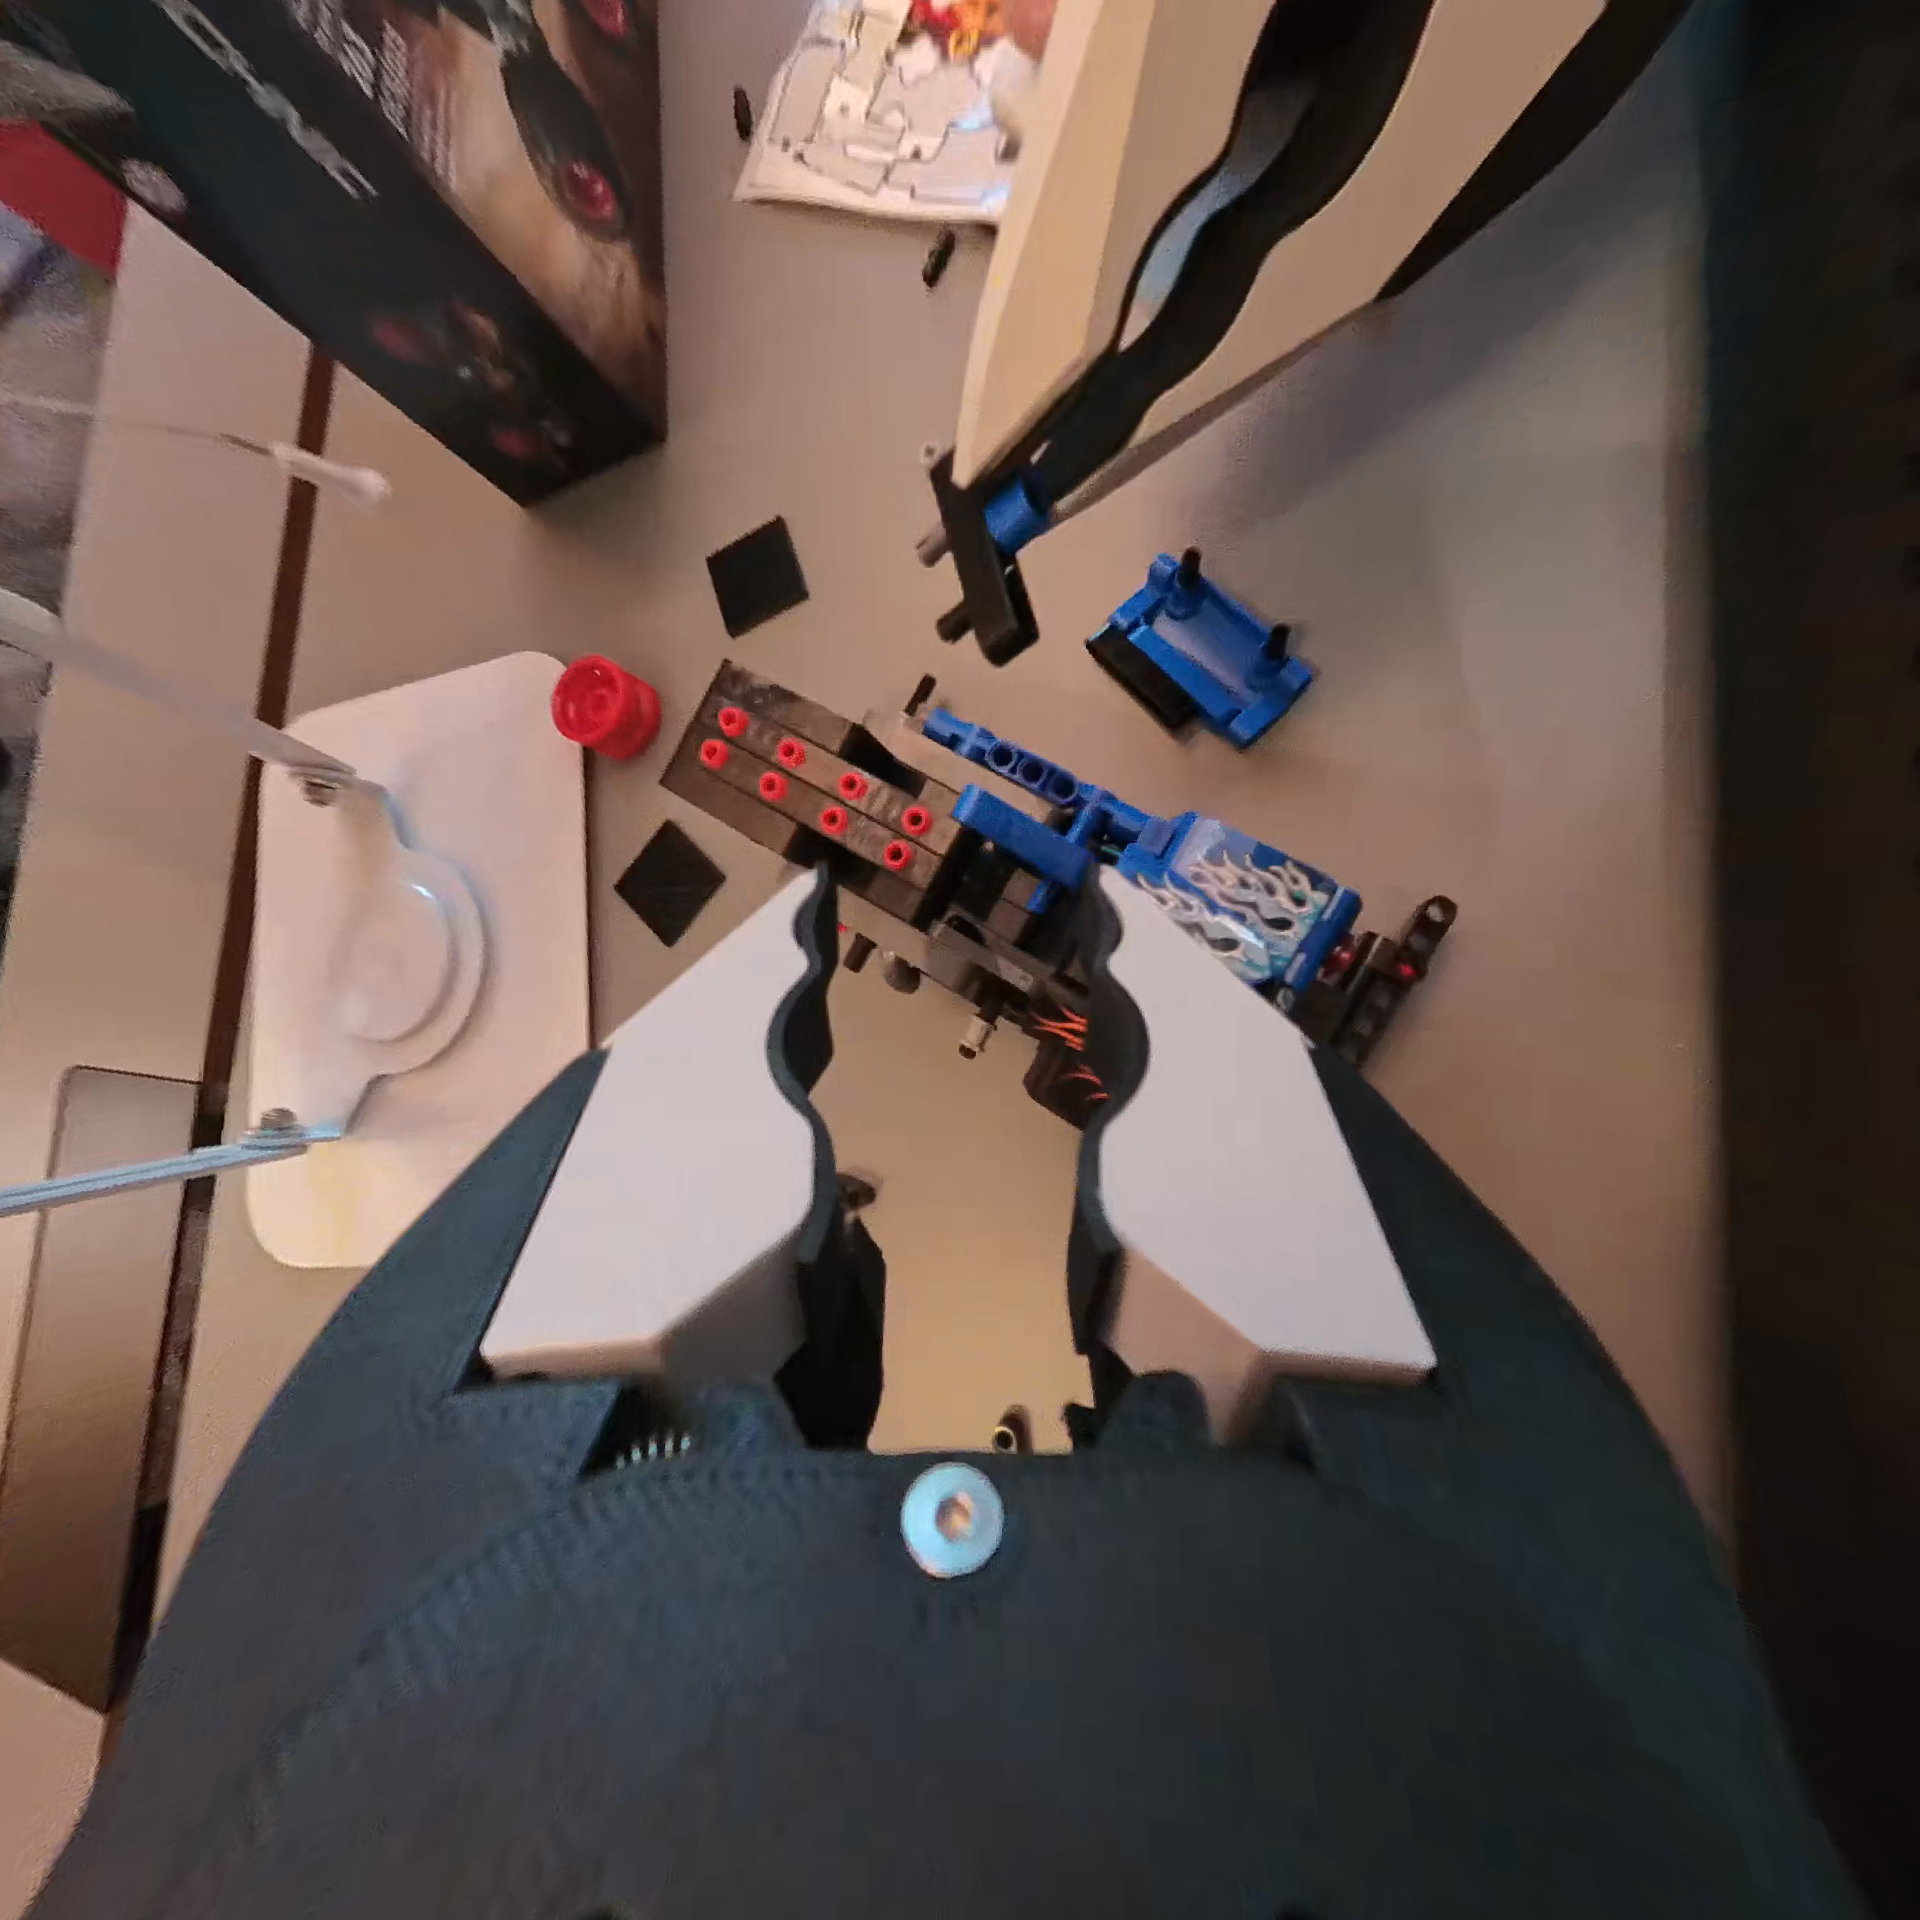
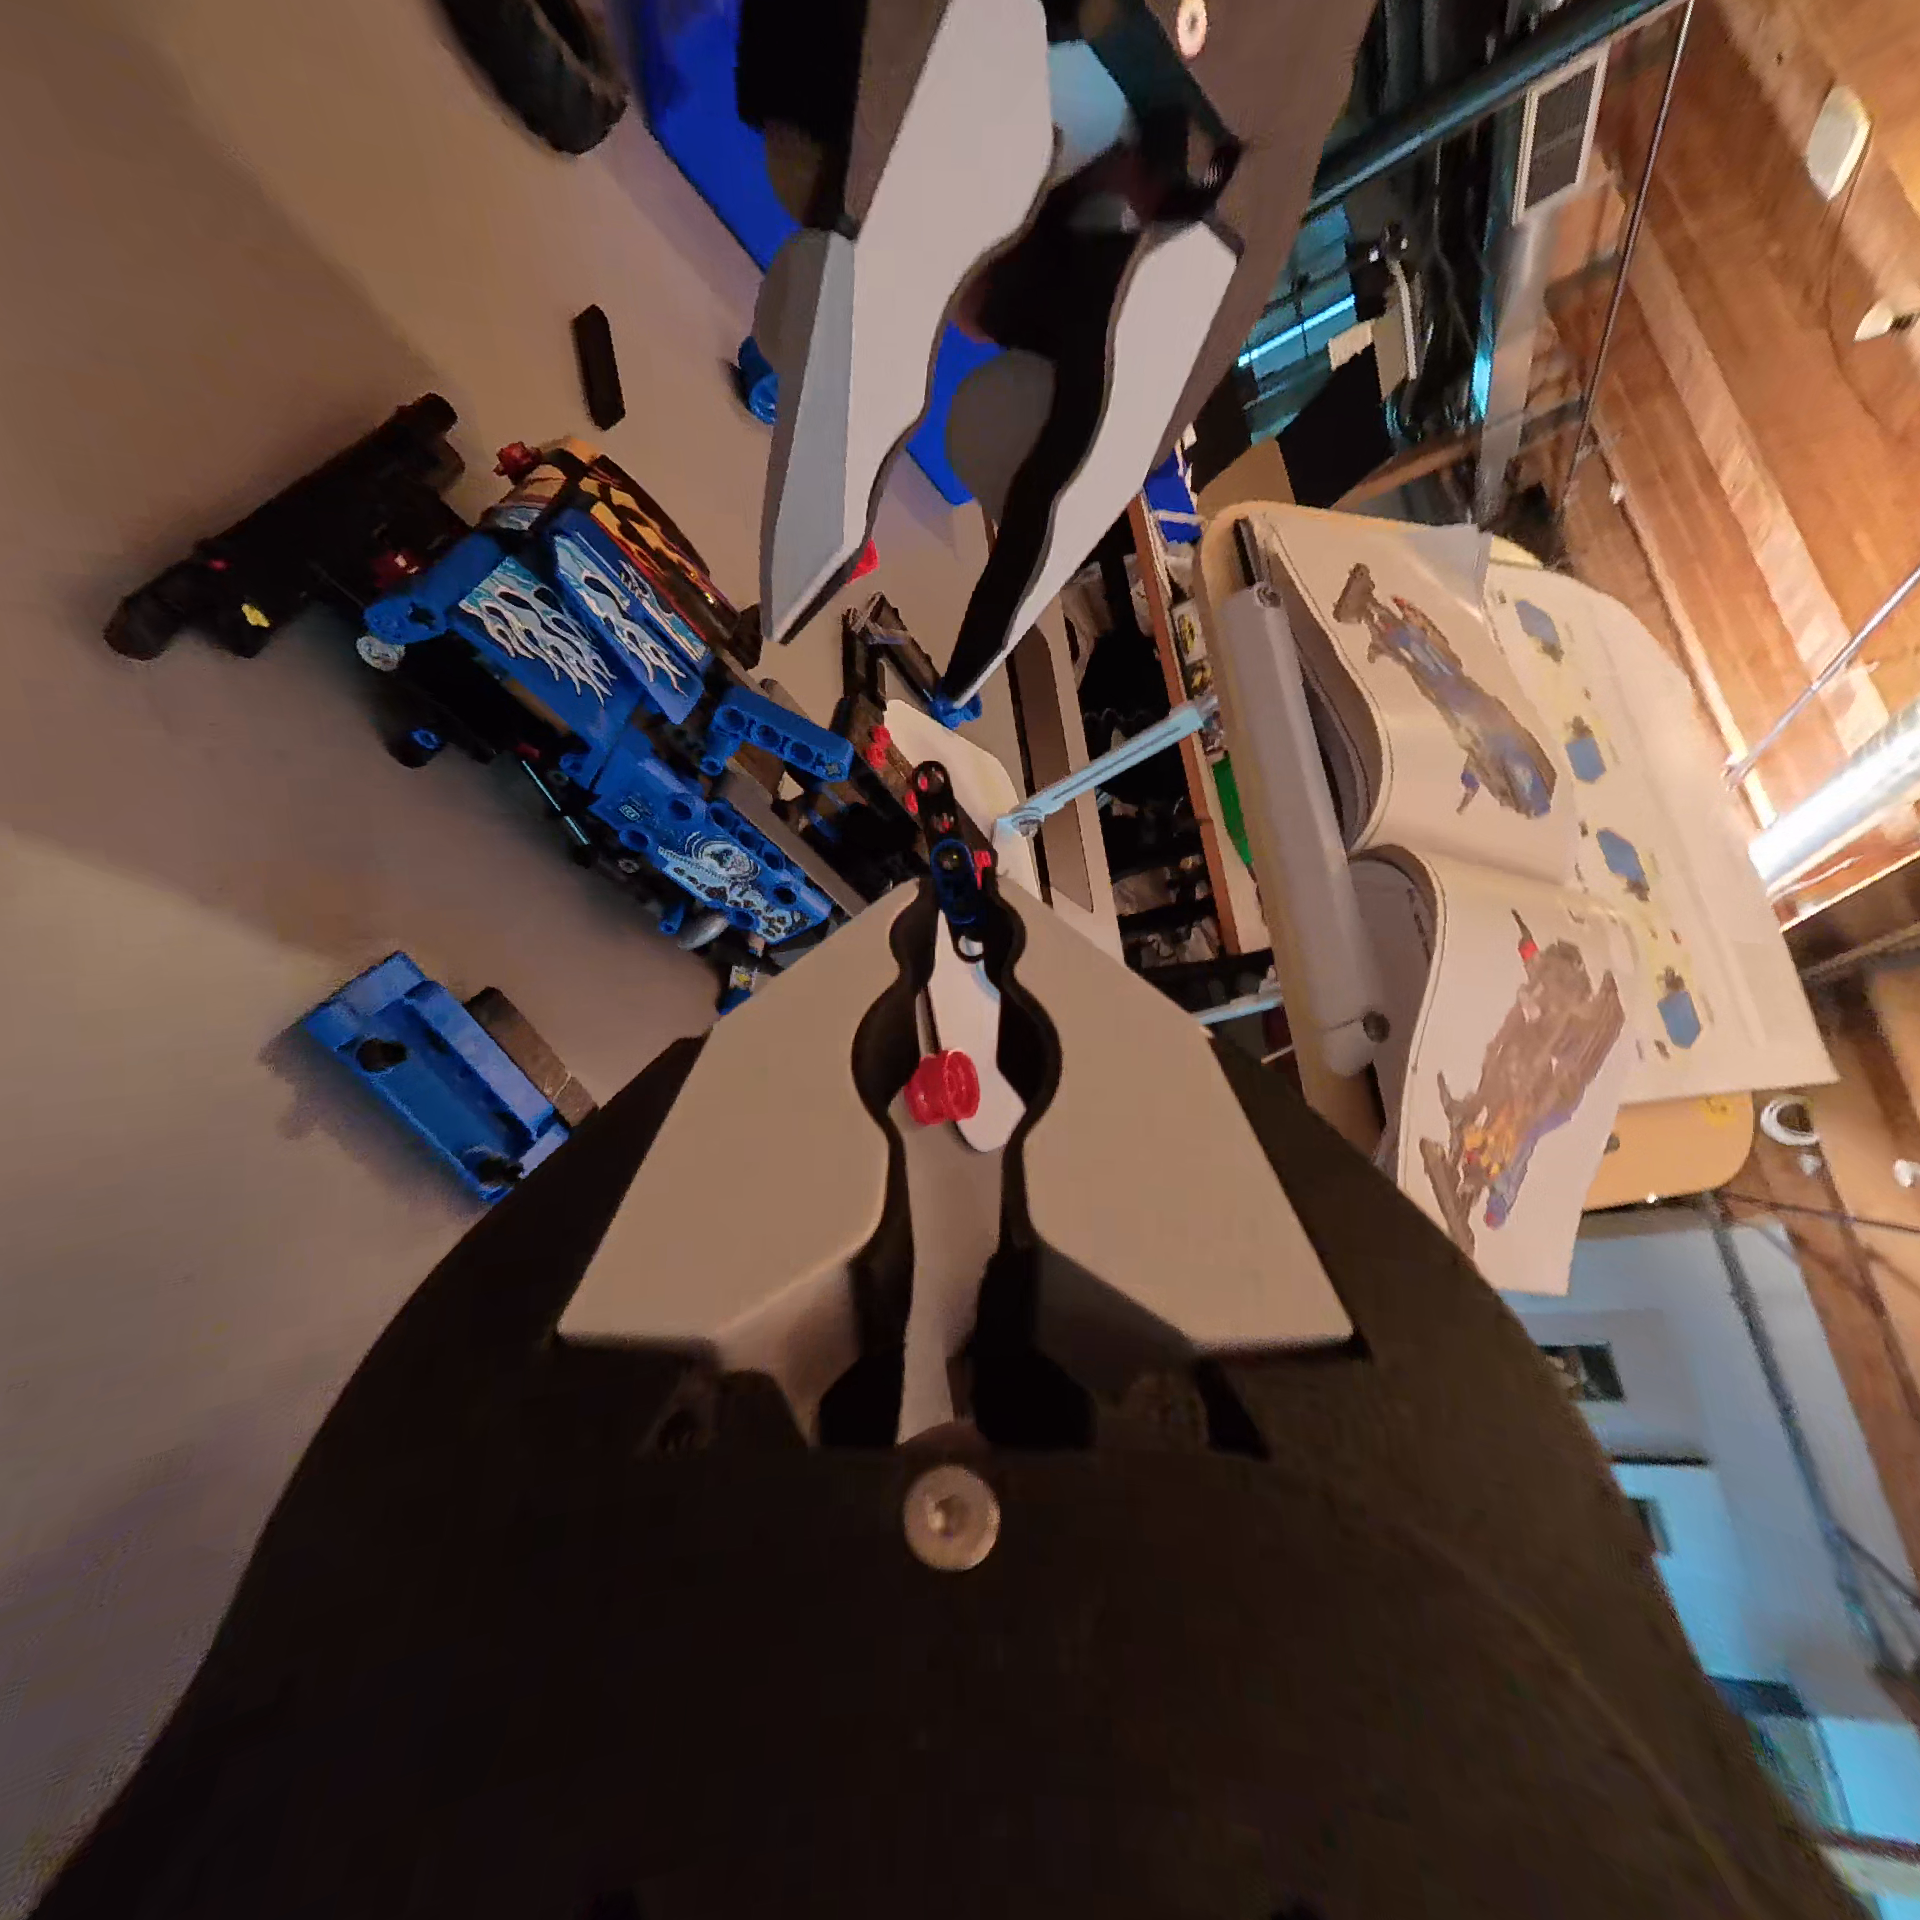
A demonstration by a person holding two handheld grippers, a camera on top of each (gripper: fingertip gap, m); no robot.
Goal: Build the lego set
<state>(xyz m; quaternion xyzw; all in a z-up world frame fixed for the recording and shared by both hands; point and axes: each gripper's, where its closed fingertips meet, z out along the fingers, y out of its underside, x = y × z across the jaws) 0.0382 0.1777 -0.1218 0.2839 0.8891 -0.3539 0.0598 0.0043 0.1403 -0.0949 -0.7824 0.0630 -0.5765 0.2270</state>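
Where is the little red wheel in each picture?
Left wrist view: the red wheel lies left of centre, at the corner of the white stand base.
Right wrist view: the red wheel shows through the right gripper's finger gap.
Shared landmark: the blue flame-patterned car.

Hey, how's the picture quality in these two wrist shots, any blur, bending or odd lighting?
Left wrist view: even, soft light; edges smeared, the black printed box and clear plastic stand blurred; fisheye bends the beige table edge. Right wrist view: warmer and darker, the black tool body in shadow, the open instruction booklet soft, bright glare strip at right, strong tilt and curvature.
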